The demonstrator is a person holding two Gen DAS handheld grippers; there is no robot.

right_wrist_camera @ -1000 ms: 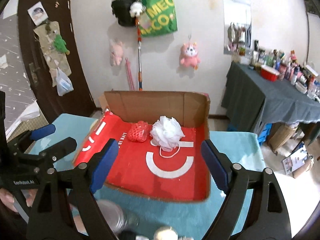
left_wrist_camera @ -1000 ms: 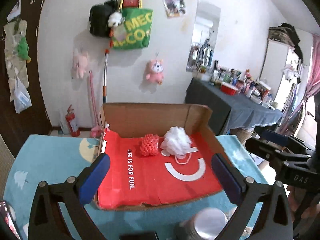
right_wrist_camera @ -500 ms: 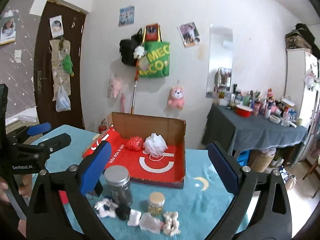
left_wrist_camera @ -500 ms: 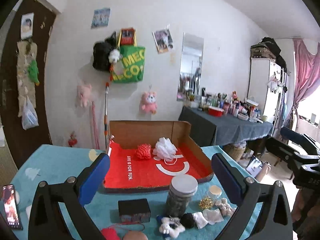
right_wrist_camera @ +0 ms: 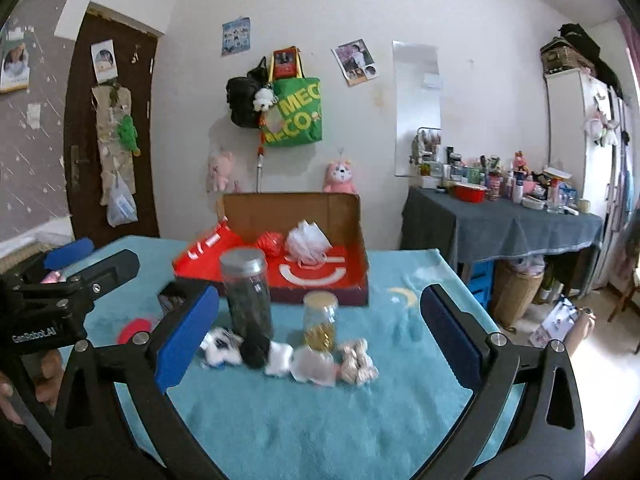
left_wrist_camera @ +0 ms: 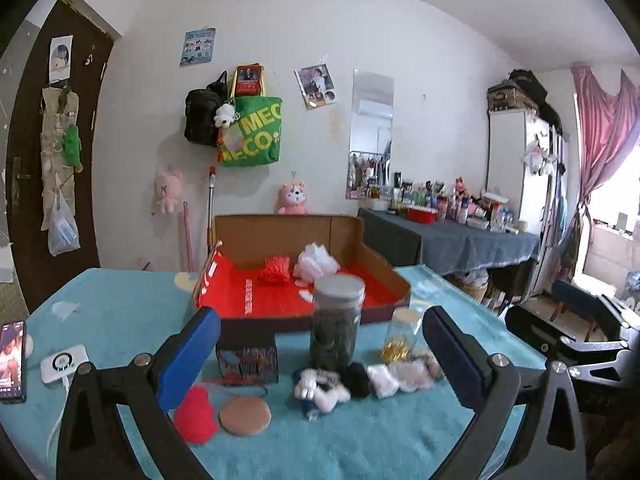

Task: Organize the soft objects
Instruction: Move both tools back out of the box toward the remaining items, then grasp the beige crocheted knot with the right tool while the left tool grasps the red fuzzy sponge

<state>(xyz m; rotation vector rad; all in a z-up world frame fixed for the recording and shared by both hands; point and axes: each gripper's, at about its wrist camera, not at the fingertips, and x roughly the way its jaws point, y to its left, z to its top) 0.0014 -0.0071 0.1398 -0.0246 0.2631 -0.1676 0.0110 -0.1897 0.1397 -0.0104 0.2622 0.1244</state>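
Having pulled back from the cardboard box [right_wrist_camera: 296, 240], hovered near the row of soft pieces [right_wrist_camera: 312, 360]. Right hand-held gripper [right_wrist_camera: 316, 336] opening wide, empty; left hand-held gripper [left_wrist_camera: 320, 360] wide, empty. Readied for another pick.

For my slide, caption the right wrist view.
Open right gripper facing soft items, two jars, and the box.

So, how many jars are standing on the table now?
2. The tall dark jar with a grey lid stands in front of the box; the small jar with gold contents stands to its right. Others may be hidden.
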